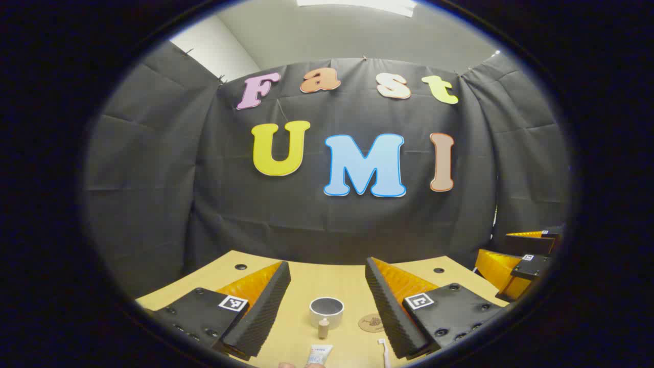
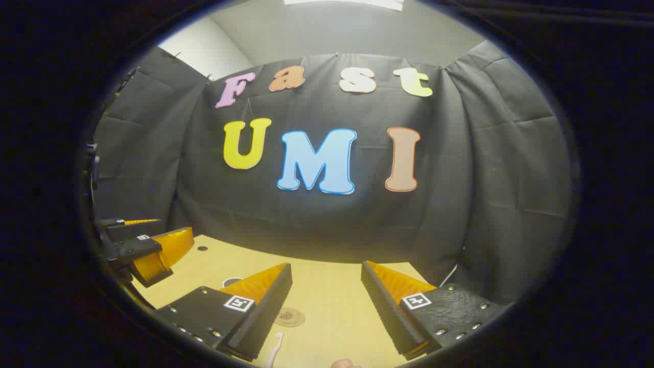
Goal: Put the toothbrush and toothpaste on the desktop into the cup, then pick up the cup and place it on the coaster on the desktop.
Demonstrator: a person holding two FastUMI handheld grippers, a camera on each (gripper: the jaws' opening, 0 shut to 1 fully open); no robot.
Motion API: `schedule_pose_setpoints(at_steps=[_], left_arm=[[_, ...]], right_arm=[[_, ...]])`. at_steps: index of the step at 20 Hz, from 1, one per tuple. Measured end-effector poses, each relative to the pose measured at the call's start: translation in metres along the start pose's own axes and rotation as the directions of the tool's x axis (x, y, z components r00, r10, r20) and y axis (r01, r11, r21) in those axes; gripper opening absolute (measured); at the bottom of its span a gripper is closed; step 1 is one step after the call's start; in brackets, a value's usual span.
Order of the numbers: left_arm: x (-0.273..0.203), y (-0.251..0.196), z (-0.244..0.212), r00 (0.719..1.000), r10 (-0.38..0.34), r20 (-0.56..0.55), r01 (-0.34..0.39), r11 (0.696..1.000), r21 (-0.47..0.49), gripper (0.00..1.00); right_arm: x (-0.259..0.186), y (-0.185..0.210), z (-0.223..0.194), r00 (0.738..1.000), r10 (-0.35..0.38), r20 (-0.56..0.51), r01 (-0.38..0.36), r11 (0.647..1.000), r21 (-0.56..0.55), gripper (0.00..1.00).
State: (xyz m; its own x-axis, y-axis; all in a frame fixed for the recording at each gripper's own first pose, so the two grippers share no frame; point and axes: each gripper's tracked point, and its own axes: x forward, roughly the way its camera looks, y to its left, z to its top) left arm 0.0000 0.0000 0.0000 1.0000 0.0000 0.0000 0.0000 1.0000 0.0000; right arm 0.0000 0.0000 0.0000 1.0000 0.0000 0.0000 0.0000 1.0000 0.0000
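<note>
Both grippers hovered above the desk [image 1: 306,278], nothing yet taken up. The left gripper [image 1: 327,286] had its fingers spread wide, empty; the cup [image 1: 326,311] stood upright directly ahead in the gap between them, mouth open, nothing visible inside. Taking the cup as landmark: one small peg-like object [image 1: 323,328], which I could not identify, stood just in front of it on the near side; one toothpaste tube [image 1: 319,354] lay nearer again, its long axis running roughly toward the cup; one toothbrush [image 1: 382,348] lay near and to the right, only its end showing; one coaster [image 1: 371,322] sat flat just right of the cup, apart from it. The right gripper [image 2: 327,286] was likewise spread and empty; in its view the toothbrush [image 2: 275,346] lay low and left of centre, the coaster [image 2: 289,317] beyond it. Judgement: the toothpaste sat squarely before the left gripper, below its fingers, so a drop downward and slightly back would be needed; the toothbrush fell between the two grippers. Count: one cup, one tube, one brush, one coaster.
</note>
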Motion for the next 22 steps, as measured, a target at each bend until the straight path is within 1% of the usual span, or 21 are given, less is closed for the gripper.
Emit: schedule_pose_setpoints(at_steps=[1, 2, 3, 4, 6, 8, 10, 11, 14, 17, 18, 20, 22], left_arm=[[0.003, 0.001, -0.001, 1.0, -0.002, -0.006, 0.002, 1.0, 0.0, 0.94], [0.007, 0.0, -0.005, 1.0, -0.017, -0.017, 0.017, 1.0, -0.005, 0.95], [0.01, -0.004, -0.009, 0.999, -0.042, -0.034, 0.041, 0.999, -0.011, 0.94], [0.012, -0.006, -0.012, 0.997, -0.054, -0.051, 0.054, 0.999, -0.01, 0.94], [0.018, -0.007, -0.016, 0.995, -0.073, -0.069, 0.073, 0.997, -0.004, 0.95], [0.021, -0.01, -0.023, 0.992, -0.094, -0.087, 0.093, 0.996, -0.009, 0.94], [0.025, -0.009, -0.034, 0.987, -0.1, -0.126, 0.099, 0.995, -0.017, 0.95], [0.025, -0.01, -0.043, 0.983, -0.107, -0.148, 0.104, 0.994, -0.03, 0.94], [0.029, -0.008, -0.066, 0.968, -0.112, -0.225, 0.094, 0.992, -0.087, 0.96], [0.031, -0.001, -0.094, 0.945, -0.093, -0.314, 0.068, 0.994, -0.089, 0.94], [0.032, 0.002, -0.103, 0.935, -0.091, -0.344, 0.064, 0.994, -0.089, 0.96], [0.03, 0.002, -0.126, 0.904, -0.099, -0.416, 0.062, 0.993, -0.102, 0.94], [0.028, 0.002, -0.148, 0.861, -0.109, -0.497, 0.057, 0.991, -0.119, 0.94]], right_arm=[[0.002, 0.004, 0.0, 1.0, 0.006, -0.008, -0.006, 1.0, -0.001, 0.9], [0.004, 0.004, -0.001, 1.0, 0.0, -0.019, 0.0, 1.0, -0.006, 0.9], [0.006, 0.001, -0.004, 0.999, -0.011, -0.035, 0.01, 1.0, -0.009, 0.9], [0.006, 0.001, -0.005, 0.999, -0.017, -0.046, 0.017, 1.0, -0.005, 0.89], [0.009, 0.003, -0.006, 0.998, -0.023, -0.06, 0.024, 1.0, 0.01, 0.9], [0.01, 0.004, -0.013, 0.996, -0.027, -0.085, 0.028, 0.999, 0.016, 0.9], [0.01, 0.009, -0.022, 0.992, -0.008, -0.125, 0.013, 0.999, 0.033, 0.9], [0.01, 0.009, -0.027, 0.99, -0.004, -0.142, 0.01, 0.999, 0.042, 0.9], [0.011, 0.007, -0.041, 0.98, -0.012, -0.199, 0.022, 0.998, 0.051, 0.9], [0.015, 0.011, -0.059, 0.965, -0.002, -0.264, 0.021, 0.997, 0.069, 0.9], [0.017, 0.013, -0.066, 0.957, 0.001, -0.291, 0.02, 0.998, 0.068, 0.9], [0.02, 0.02, -0.083, 0.936, 0.015, -0.352, 0.004, 0.999, 0.054, 0.9], [0.019, 0.027, -0.104, 0.909, 0.033, -0.416, -0.015, 0.999, 0.048, 0.9]])
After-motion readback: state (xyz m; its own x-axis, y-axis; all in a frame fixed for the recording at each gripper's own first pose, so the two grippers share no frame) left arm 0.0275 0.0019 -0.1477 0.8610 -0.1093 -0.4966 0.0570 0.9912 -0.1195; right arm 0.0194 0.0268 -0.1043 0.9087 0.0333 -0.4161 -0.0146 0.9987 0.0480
